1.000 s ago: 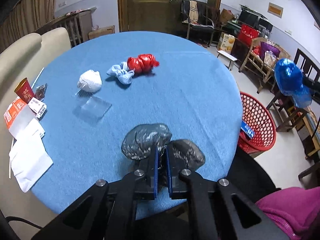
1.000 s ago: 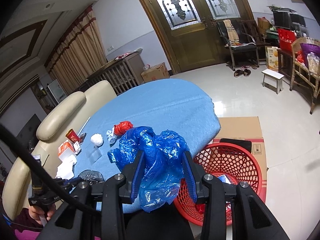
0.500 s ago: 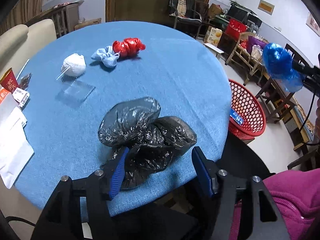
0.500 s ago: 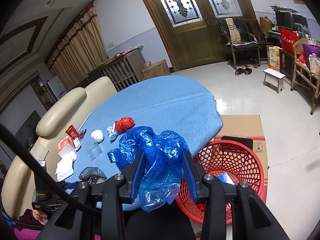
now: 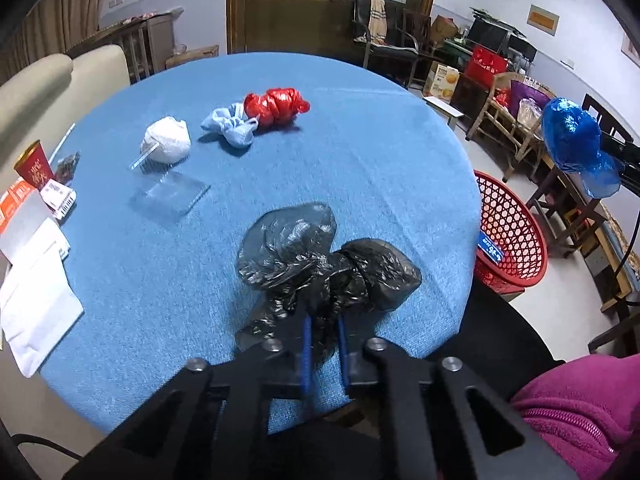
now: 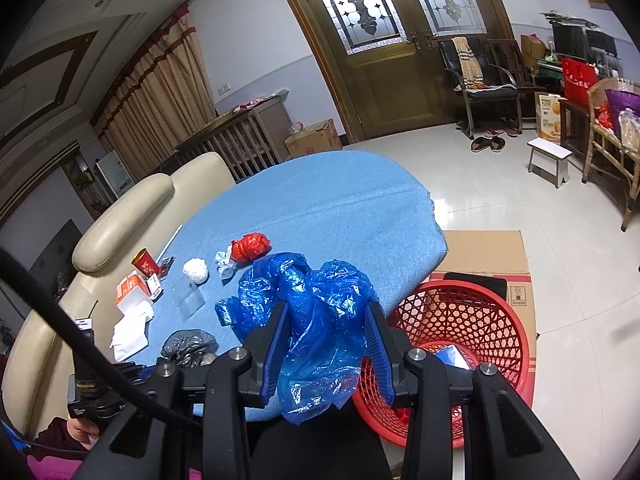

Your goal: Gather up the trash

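Note:
A crumpled black plastic bag [image 5: 320, 256] lies near the front edge of the round blue table [image 5: 360, 160]. My left gripper [image 5: 323, 330] is shut on its near end. Out past the table's right edge my right gripper [image 6: 326, 334] is shut on a crumpled blue plastic bag [image 6: 316, 312], held up beside the red mesh basket [image 6: 460, 332] on the floor. From the left wrist view the blue plastic bag [image 5: 572, 140] hangs above the red mesh basket [image 5: 516, 232]. Farther back on the table lie a red bag bundle [image 5: 278, 106], a pale blue wad [image 5: 230, 126] and a white wad [image 5: 166, 144].
A clear plastic lid [image 5: 172, 196], white paper [image 5: 36, 304], a red cup [image 5: 34, 164] and small packets lie along the table's left side. A cream sofa [image 6: 120, 216] stands behind it. Flat cardboard [image 6: 484, 252] lies under the basket. Chairs and shelves line the right wall.
My left gripper opened around the black bag half a second ago and has shut on it again, gripping nearer its end. The right gripper and the blue bag have stayed put.

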Demonstrator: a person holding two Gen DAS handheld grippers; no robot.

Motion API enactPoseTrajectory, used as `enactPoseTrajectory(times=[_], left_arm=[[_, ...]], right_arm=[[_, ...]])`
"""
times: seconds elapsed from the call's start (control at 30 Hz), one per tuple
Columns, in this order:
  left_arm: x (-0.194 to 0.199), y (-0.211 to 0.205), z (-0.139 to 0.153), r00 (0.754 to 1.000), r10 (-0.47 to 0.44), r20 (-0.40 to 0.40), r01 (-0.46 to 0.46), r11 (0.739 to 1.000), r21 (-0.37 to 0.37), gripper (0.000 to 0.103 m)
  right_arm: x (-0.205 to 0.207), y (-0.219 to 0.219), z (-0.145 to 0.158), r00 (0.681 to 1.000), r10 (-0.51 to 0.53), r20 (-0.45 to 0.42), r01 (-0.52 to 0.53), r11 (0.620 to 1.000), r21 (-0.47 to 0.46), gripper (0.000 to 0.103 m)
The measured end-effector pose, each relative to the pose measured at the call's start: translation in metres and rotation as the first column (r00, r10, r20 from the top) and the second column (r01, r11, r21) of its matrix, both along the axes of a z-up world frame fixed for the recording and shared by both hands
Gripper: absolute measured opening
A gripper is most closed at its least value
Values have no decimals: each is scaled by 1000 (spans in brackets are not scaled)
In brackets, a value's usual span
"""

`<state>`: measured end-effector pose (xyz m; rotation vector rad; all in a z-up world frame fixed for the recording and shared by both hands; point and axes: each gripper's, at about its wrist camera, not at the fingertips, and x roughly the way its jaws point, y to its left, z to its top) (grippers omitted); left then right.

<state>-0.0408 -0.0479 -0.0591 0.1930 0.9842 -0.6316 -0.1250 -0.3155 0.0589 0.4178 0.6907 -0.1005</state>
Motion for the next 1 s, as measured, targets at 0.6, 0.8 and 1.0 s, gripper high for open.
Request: enactPoseTrajectory(times=[0.6,0.8,1.0], left_arm=[[-2,-5,12,1000,-23,9,23,999,-22,7],[-5,-10,4,998,-55,-18,55,998,-13,11],[-6,-14,1,995,-89,-37,88,995,-46,55]], right_arm=[[0,0,-2,1000,1,-5,-1,1000,9,41],[1,0,-3,1000,3,-8,-3,1000,9,41],[2,1,-5,1000,10,-14,-10,1000,11,41]])
